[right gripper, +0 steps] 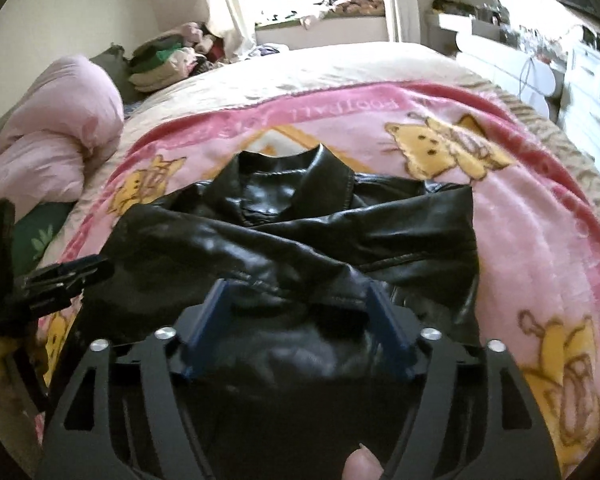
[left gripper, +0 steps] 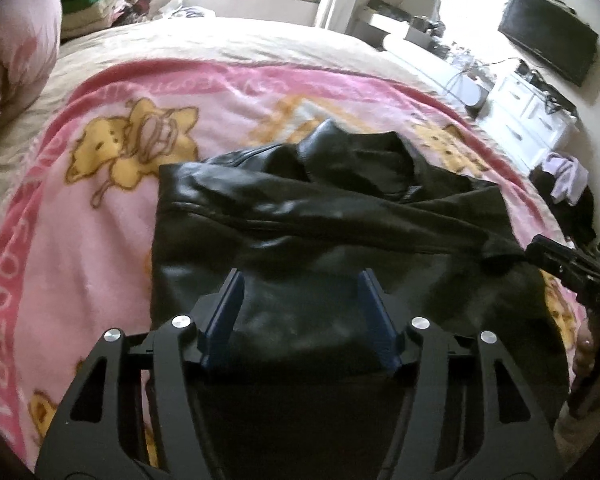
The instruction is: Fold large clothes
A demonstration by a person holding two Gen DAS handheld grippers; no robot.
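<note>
A black leather jacket [left gripper: 300, 208] lies on a pink cartoon blanket [left gripper: 80, 208] on the bed, collar away from me, sleeves folded across the body. It also shows in the right wrist view [right gripper: 292, 232]. My left gripper [left gripper: 300, 280] is open, its blue pads over the jacket's lower part, holding nothing. My right gripper [right gripper: 296, 292] is open over the crossed sleeves near the cuff. The right gripper's tip also shows at the right edge of the left wrist view [left gripper: 540, 252], touching a sleeve end. The left gripper shows at the left of the right wrist view [right gripper: 96, 272].
A pink duvet [right gripper: 56, 140] is bunched at the bed's left. Folded clothes [right gripper: 160, 64] are piled at the far left corner. A white dresser [left gripper: 528, 116] with a black TV [left gripper: 548, 48] stands to the right. The bed's beige cover [left gripper: 260, 44] extends beyond the blanket.
</note>
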